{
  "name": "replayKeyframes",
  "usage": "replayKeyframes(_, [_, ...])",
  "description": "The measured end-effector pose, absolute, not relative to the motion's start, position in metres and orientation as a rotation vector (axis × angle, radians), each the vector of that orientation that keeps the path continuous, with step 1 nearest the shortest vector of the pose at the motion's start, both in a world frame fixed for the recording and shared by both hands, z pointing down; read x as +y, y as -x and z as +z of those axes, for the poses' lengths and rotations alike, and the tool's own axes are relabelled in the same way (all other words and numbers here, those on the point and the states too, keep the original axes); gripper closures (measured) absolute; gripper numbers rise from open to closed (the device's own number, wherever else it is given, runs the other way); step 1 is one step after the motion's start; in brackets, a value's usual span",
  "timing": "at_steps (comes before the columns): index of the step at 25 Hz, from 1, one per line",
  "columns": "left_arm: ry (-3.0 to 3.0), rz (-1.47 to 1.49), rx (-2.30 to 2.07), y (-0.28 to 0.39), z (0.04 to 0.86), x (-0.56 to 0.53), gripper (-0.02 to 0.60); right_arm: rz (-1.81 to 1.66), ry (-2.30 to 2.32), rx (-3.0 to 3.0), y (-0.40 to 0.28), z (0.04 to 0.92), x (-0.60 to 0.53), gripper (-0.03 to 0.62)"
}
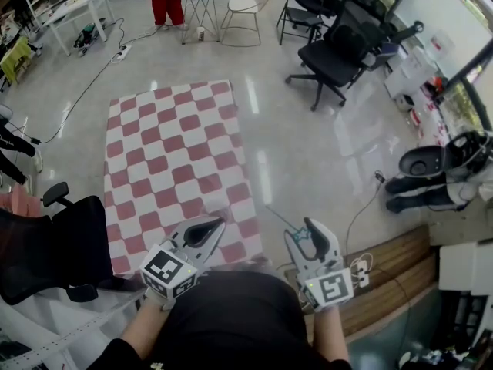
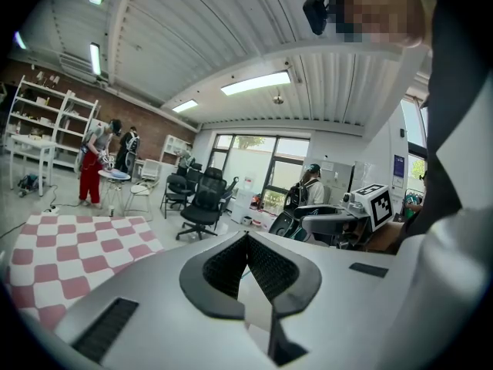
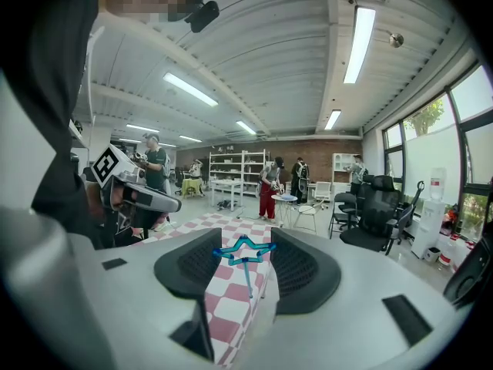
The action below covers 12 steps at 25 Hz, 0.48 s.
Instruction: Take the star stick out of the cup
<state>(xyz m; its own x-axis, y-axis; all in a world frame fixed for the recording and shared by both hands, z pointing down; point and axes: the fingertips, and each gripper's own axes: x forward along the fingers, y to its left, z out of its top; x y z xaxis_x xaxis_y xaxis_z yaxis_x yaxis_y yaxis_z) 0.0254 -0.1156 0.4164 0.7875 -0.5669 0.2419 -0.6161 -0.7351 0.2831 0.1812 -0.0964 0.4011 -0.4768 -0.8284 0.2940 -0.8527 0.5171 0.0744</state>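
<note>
Your right tool (image 3: 245, 245) is clamped on the blue star stick (image 3: 246, 272); your left tool (image 2: 248, 241) has its jaws together, holding nothing.

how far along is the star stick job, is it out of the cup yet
Done: the star stick is out in the open, with no cup around it; no cup shows in any view. In hand: the right gripper is clamped on the star's points, stick hanging below, near the checkered mat. The left gripper is shut and empty. Left: probably only setting the stick down.
</note>
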Motion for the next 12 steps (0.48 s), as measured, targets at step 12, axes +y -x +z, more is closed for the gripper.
replayKeyframes(12, [-2.624, 0.200, -0.910, -0.0231, 0.4167, -0.1140, 0.541, 0.147, -1.402, -2.484, -0.1781, 0.4030, -0.0942, 0.382])
